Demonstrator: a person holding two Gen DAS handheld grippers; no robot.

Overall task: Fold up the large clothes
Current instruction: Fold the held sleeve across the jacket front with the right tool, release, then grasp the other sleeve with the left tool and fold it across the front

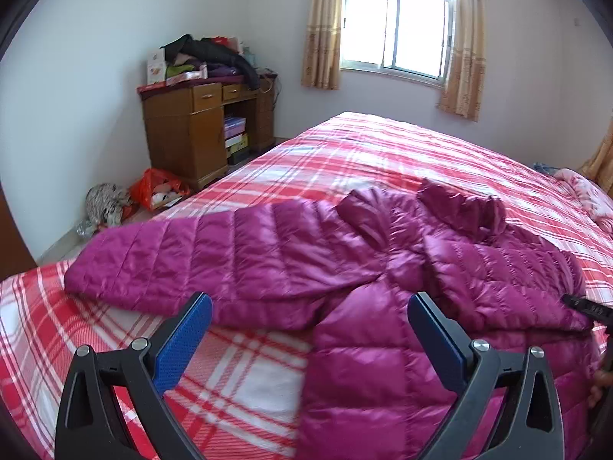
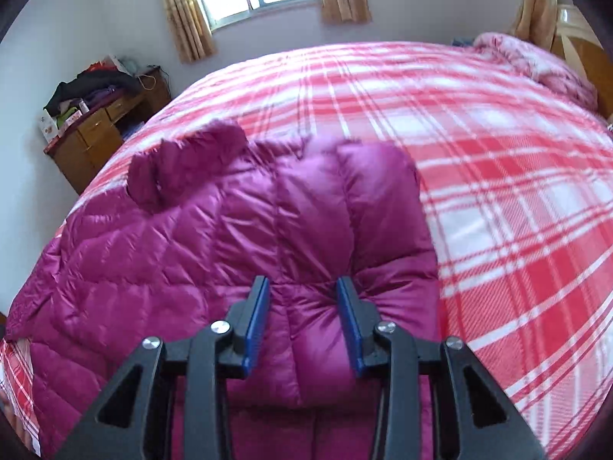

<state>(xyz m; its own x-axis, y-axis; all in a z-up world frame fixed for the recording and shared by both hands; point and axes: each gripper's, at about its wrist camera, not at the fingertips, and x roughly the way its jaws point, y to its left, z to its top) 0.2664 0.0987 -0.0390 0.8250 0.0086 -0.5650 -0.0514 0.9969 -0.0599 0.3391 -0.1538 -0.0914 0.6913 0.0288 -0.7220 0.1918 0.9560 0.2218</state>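
Observation:
A magenta quilted down jacket (image 1: pixel 345 253) lies spread on a bed with a red and white plaid cover (image 1: pixel 383 145). In the left wrist view my left gripper (image 1: pixel 310 308) is open and empty, just above the jacket's near edge, with one sleeve running left. In the right wrist view the jacket (image 2: pixel 191 237) fills the lower left, its collar (image 2: pixel 180 168) at the far side. My right gripper (image 2: pixel 302 293) is shut on a puffy fold of the jacket's sleeve, which bunches between the blue pads (image 2: pixel 256 322).
A wooden desk (image 1: pixel 199 126) piled with clothes stands by the left wall, bags (image 1: pixel 157 188) on the floor beside it. A curtained window (image 1: pixel 394 27) is at the back. A pink blanket (image 2: pixel 536 61) lies at the bed's far right, by the headboard.

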